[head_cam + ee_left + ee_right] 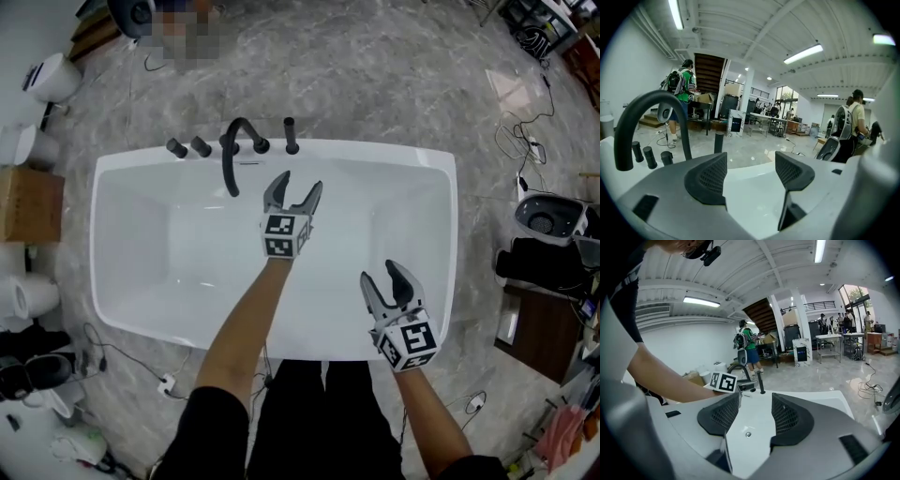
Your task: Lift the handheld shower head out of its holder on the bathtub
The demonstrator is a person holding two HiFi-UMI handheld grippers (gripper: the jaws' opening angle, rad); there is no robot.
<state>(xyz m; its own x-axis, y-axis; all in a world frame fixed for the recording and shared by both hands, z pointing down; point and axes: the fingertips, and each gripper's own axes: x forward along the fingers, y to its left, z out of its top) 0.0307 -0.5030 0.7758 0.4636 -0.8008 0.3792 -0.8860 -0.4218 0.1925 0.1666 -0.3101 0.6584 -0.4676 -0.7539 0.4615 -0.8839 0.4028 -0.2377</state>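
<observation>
**tubfan22:** quick one, what does the person and their kit actually look like here?

**gripnerd:** Black short sleeves, left sleeve point(211, 427) at lower left of centre and right sleeve point(469, 466) at the bottom right edge. There are also black trousers point(323, 412) at bottom middle. The grey plastic two-jaw left gripper point(298, 183), mid-frame, has curved claw-like jaws and a white cube with black square markers point(285, 234) behind them. The matching grey right gripper point(380, 274), lower right, has its own white marker cube point(410, 343).

**tubfan22:** and the pads?

**gripnerd:** Black wedge-shaped pads point(708, 178) with a fine mesh texture. The right pads point(723, 414) are the same.
</observation>
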